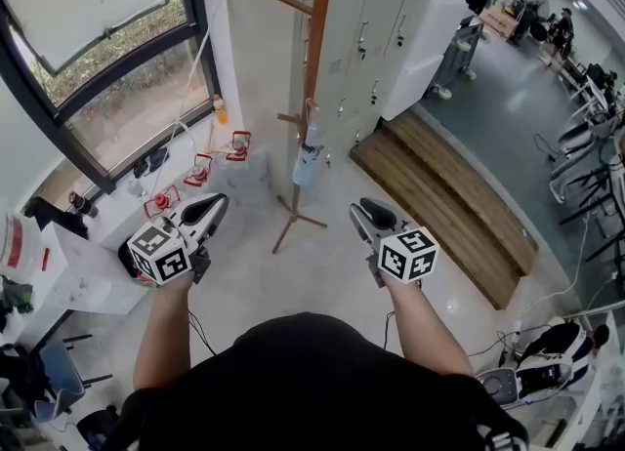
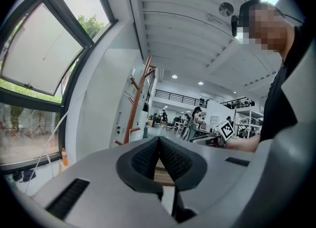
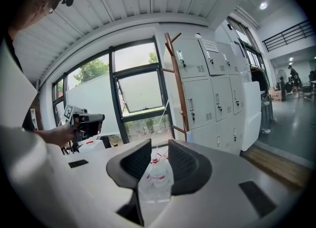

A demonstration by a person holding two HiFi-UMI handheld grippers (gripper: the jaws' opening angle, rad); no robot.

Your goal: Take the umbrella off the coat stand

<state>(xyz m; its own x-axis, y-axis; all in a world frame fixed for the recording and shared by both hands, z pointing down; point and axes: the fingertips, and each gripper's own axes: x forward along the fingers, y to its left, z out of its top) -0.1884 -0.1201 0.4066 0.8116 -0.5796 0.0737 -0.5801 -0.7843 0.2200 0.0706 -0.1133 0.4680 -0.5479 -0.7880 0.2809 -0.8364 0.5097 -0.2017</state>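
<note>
Left gripper foremost; umbrella indistinct, coat stand cropped.

Grey lockers, wooden platform on pale floor, dark-framed window at left.

We record a pale floor. The wooden coat stand stands on it on splayed feet, near the lockers. A low wooden platform lies along the lockers' base. A black cable trails nearby.

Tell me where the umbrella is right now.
Head view, centre: the umbrella hangs folded from a low peg of the coat stand, in front of the grey lockers, right of the window.
</note>
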